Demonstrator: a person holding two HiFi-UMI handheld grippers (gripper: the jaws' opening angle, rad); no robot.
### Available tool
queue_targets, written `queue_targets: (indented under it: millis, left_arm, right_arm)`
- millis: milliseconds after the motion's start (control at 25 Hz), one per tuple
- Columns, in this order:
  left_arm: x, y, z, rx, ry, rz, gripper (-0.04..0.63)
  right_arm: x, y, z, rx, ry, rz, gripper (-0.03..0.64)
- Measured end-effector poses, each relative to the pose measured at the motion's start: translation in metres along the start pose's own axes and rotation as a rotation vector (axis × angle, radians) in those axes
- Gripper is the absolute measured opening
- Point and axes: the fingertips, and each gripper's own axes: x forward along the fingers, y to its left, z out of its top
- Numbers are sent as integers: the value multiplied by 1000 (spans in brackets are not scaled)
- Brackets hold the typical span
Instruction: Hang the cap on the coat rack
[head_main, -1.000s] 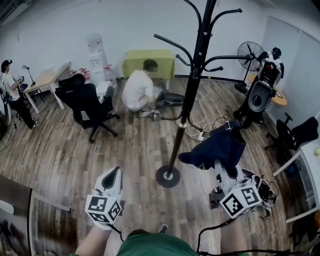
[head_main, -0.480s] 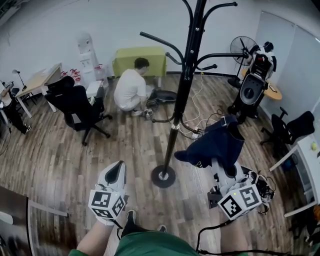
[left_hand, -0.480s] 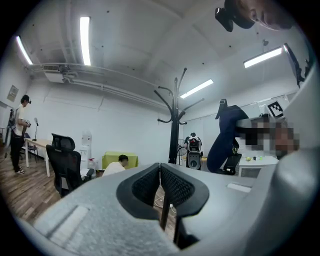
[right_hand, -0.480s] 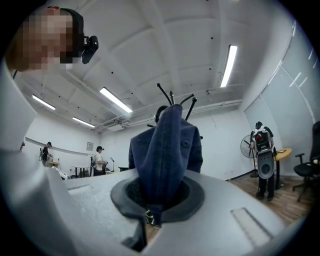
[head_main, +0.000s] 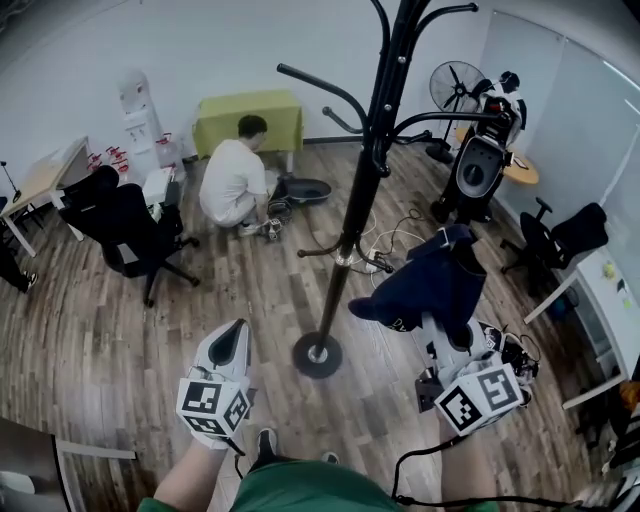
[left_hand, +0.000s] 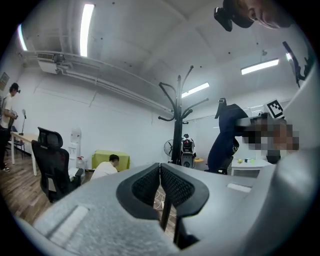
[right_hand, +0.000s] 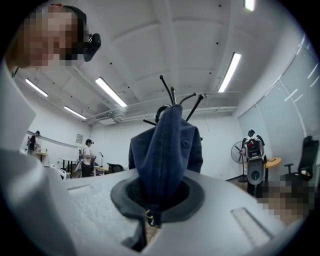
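Navy cap (right_hand: 167, 145) clamped in right gripper (right_hand: 152, 200), coat rack (head_main: 345, 240) ahead-left of it; left gripper (left_hand: 160, 187) closed, empty.

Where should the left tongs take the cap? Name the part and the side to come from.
Take the cap by its brim, coming from the left. The brim juts free toward the coat rack, on the side of the left tongs, while the right tongs pinch the crown fabric from below. The left tongs are shut; probably open them first.
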Motion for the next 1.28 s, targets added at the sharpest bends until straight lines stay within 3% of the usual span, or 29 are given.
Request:
queue_targets:
  millis: [720, 1280]
  left_arm:
    - [74, 133, 5, -55, -28, -106, 14]
    - [82, 197, -9, -104, -7, -67, 14]
  right_arm:
    - [114, 28, -7, -54, 12, -164, 14]
    - [172, 7, -34, -6, 70, -227, 14]
